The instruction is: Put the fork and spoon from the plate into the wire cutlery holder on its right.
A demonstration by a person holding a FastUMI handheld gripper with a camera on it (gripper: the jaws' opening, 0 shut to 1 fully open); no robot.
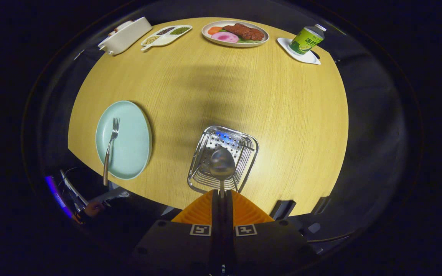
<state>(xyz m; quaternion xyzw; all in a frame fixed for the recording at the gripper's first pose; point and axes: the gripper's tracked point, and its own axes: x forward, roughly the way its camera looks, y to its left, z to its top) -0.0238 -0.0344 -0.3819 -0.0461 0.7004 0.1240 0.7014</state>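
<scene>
From the gripper view, the gripper (221,195) sits at the bottom centre of the frame, its two fingers pressed together on the thin handle of the spoon (222,164). The spoon's bowl sticks out just ahead of the fingers and hangs over the open top of the wire cutlery holder (244,142), a shiny square basket with a perforated floor, standing near the lower middle of the wooden table (282,107). Whether the bowl touches the holder's wires I cannot tell.

To the left of the holder, well apart from it, lies the pale green plate (132,138). The fork (110,147) rests on it with the tines pointing away from the fingers and its handle running past the plate's near rim.

Along the far edge of the table, at the top of the frame, stand a white container (125,35) at upper left, a divided dish (166,35) with grains beside it, a plate of food (235,33) in the middle, and a green can (306,39) tilted on a small white tray (310,58) at upper right
</scene>
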